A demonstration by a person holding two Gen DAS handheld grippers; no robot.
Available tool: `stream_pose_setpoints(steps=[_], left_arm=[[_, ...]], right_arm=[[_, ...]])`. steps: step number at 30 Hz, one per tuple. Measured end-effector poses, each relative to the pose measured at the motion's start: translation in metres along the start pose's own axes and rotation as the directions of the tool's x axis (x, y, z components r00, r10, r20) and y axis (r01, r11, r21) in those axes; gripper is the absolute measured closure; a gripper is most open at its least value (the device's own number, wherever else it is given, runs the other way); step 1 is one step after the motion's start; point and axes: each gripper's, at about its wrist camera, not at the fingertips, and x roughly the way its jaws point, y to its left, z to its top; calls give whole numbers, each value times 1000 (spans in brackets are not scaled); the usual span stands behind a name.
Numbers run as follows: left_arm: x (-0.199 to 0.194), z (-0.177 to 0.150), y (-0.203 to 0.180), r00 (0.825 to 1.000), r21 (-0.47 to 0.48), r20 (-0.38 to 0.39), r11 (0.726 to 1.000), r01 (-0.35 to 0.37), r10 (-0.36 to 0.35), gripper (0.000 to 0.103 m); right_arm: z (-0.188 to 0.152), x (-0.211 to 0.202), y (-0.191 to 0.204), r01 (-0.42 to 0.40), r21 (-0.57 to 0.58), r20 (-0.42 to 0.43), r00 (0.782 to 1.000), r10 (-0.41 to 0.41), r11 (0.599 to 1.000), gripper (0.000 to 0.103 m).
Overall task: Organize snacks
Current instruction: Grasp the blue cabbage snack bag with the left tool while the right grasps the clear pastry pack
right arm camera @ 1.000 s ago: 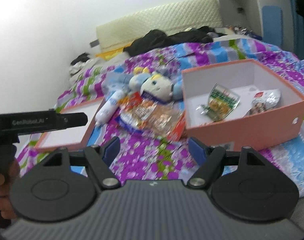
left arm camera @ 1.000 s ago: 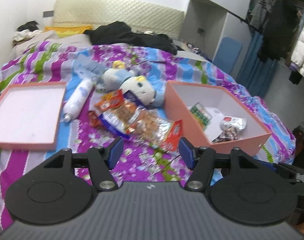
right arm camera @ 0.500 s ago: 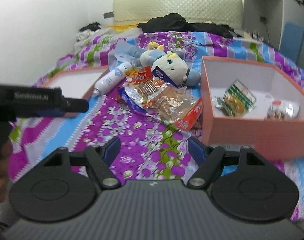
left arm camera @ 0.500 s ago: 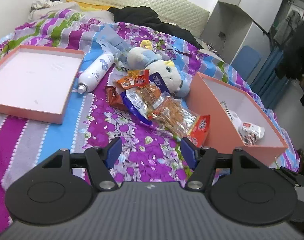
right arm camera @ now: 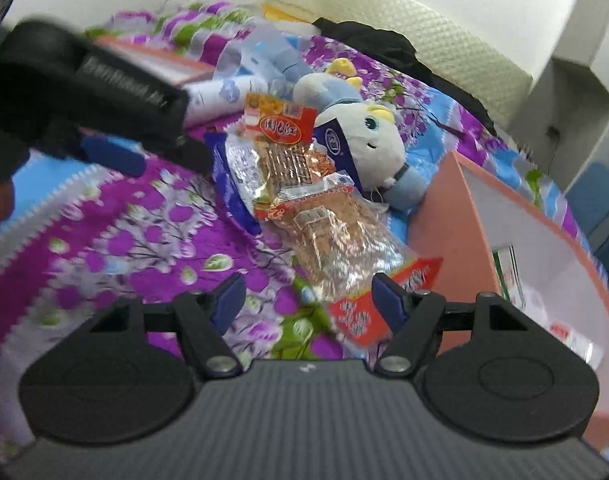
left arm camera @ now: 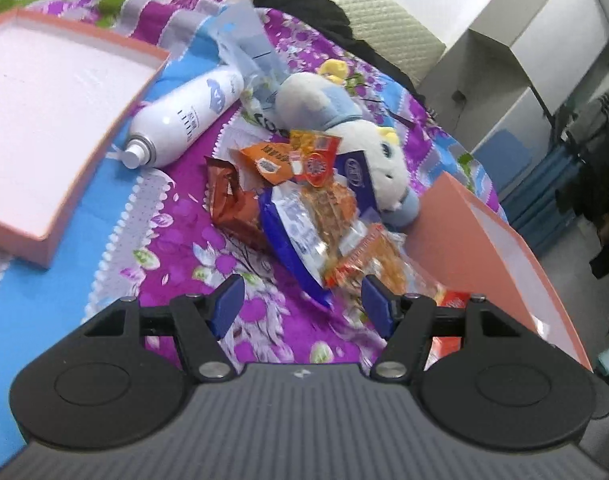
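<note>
The left tongs [left arm camera: 302,300] stand released at the lower middle of the left wrist view – the blue pads are apart and press on nothing. Between them, a little further up, lies the low corner of a blue snack bag [left arm camera: 294,236] on the bedspread [left arm camera: 176,220]. The right tongs [right arm camera: 308,300] are at the lower middle of the right wrist view; their jaws are closing, but nothing is pressed between the pads. A red-edged clear snack packet [right arm camera: 344,248] lies just in front of them, and its red end is beside the right pad.

The snacks make one loose heap at the middle of both views: the blue bag, a brown bag [left arm camera: 234,208] at its left, an orange packet [left arm camera: 270,160] and a red one [left arm camera: 316,156] above. The heap touches a pale blue plush toy [left arm camera: 344,120], which lies further up. To the upper left of the heap a white spray can [left arm camera: 184,118] lies on its side, near a shallow pink lid [left arm camera: 48,244] at the left edge.

At the right stands the pink box [right arm camera: 444,208] – its near wall is just beside the heap. Inside it, in the right wrist view, a green packet [right arm camera: 508,272] and a white-and-red one [right arm camera: 568,334] are partly seen. In the upper left of the right wrist view the left tongs' black body appears, blurred.
</note>
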Motion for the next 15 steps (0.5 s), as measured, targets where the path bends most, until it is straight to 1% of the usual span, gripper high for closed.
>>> stream_pose_setpoints(steps=[3, 5, 7, 10, 12, 15], left_arm=[[24, 7, 10, 1000, -44, -3, 999, 7, -8, 34], [36, 12, 15, 1000, -61, 1, 998, -10, 10, 35], [44, 16, 18, 1000, -73, 9, 997, -9, 9, 35], [56, 22, 19, 1000, -85, 9, 996, 19, -19, 42], [63, 23, 16, 1000, -71, 6, 997, 29, -29, 45], [72, 23, 13, 1000, -52, 10, 998, 24, -24, 51]], right_arm=[[5, 24, 6, 38, -34, -19, 999, -39, 999, 32], [10, 36, 10, 49, -39, -20, 999, -49, 998, 32], [13, 47, 14, 56, -54, -29, 998, -57, 997, 36], [14, 61, 18, 71, -75, -35, 997, -74, 995, 38], [14, 68, 18, 78, -84, -34, 996, -81, 993, 38], [14, 77, 20, 69, -108, -40, 996, -74, 992, 38]])
